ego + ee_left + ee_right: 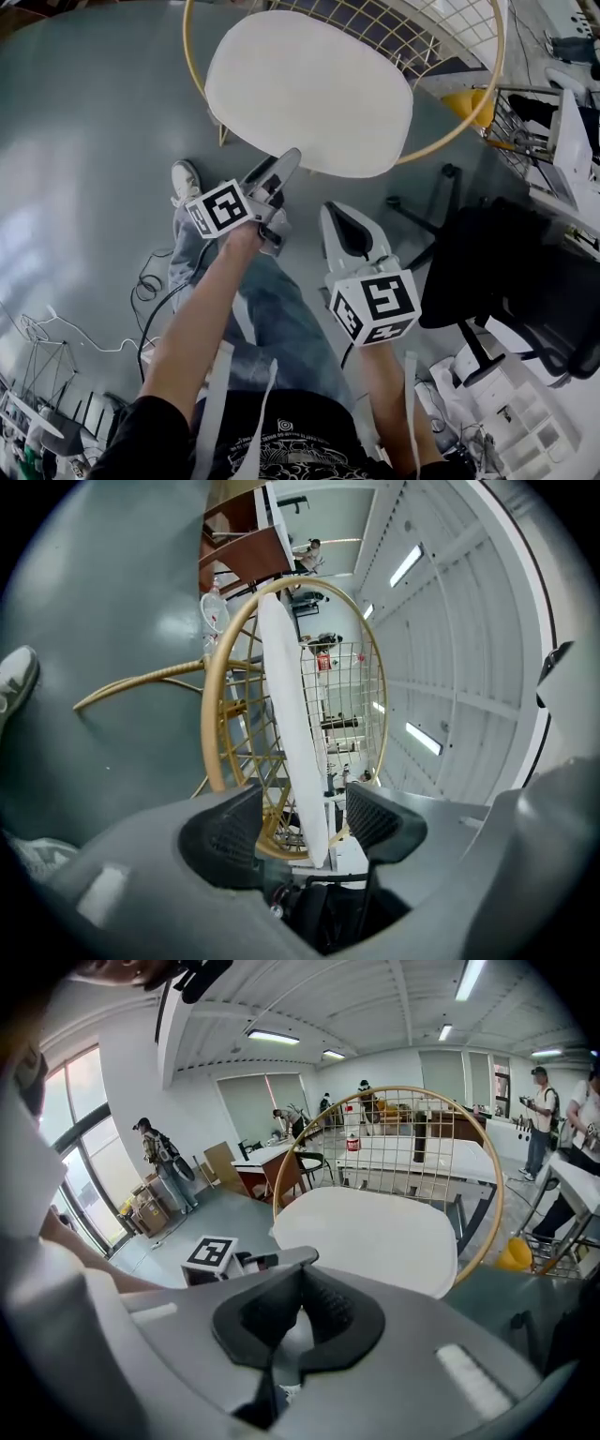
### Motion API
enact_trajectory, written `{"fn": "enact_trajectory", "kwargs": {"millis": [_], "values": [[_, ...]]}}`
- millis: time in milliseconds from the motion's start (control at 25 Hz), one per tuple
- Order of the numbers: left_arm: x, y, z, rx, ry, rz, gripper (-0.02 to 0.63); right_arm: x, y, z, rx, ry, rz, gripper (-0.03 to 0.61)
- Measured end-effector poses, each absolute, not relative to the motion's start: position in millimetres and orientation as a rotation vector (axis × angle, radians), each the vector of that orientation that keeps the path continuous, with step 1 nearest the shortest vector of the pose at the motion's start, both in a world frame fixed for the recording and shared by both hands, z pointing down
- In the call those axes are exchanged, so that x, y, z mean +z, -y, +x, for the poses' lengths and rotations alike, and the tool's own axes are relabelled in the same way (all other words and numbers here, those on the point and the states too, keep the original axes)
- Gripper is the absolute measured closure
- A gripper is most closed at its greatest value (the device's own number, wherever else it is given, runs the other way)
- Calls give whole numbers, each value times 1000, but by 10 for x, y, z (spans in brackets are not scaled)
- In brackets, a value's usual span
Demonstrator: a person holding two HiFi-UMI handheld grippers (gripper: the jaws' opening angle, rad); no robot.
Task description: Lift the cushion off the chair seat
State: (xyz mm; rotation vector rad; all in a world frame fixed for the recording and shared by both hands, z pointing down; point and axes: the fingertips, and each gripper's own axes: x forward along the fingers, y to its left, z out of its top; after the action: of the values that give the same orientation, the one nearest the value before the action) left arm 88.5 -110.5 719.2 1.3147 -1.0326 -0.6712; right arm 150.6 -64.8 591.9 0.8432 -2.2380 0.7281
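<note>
A white rounded cushion [309, 89] lies on the seat of a chair with a gold wire frame [469, 127]. My left gripper [286, 164] is at the cushion's near edge, rolled on its side. In the left gripper view the cushion [286, 714] shows edge-on and runs between the open jaws [300, 808], with gaps to both pads. My right gripper [337, 220] hangs lower and to the right, short of the cushion, nothing in it. In the right gripper view its pads [298, 1283] meet, and the cushion [375, 1232] lies ahead inside the gold rim [487, 1213].
A black office chair [506, 272] stands close on the right. Behind it is a desk with a laptop [572, 141]. A yellow object [469, 103] sits by the gold frame. My shoe [185, 178] and floor cables [150, 281] are at the left. People stand far back [155, 1162].
</note>
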Motion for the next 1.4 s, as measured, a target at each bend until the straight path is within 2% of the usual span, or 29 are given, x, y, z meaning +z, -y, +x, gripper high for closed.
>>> {"fn": "enact_trajectory", "kwargs": {"millis": [40, 80, 120, 160, 200, 600, 920, 1400], "values": [[7196, 1142, 866, -689, 1031, 1308, 339, 5922, 645, 1518, 730, 2235, 847, 583], [7200, 1178, 845, -701, 1032, 1300, 378, 5921, 642, 1529, 730, 2233, 852, 583], [7201, 1214, 826, -706, 1032, 1292, 439, 5918, 643, 1542, 731, 2231, 859, 583], [7192, 1250, 813, -708, 1030, 1286, 549, 5914, 646, 1556, 731, 2230, 866, 583], [7171, 1284, 806, -710, 1023, 1283, 559, 5910, 648, 1570, 733, 2229, 873, 583], [6593, 1433, 773, -747, 984, 1335, 580, 5706, 785, 1593, 736, 2263, 937, 583], [5815, 1627, 749, -819, 908, 1380, 584, 5320, 987, 1648, 711, 2305, 1043, 583], [4934, 1632, 534, -760, 890, 1452, 584, 4506, 1193, 1400, 677, 2368, 1209, 583]]}}
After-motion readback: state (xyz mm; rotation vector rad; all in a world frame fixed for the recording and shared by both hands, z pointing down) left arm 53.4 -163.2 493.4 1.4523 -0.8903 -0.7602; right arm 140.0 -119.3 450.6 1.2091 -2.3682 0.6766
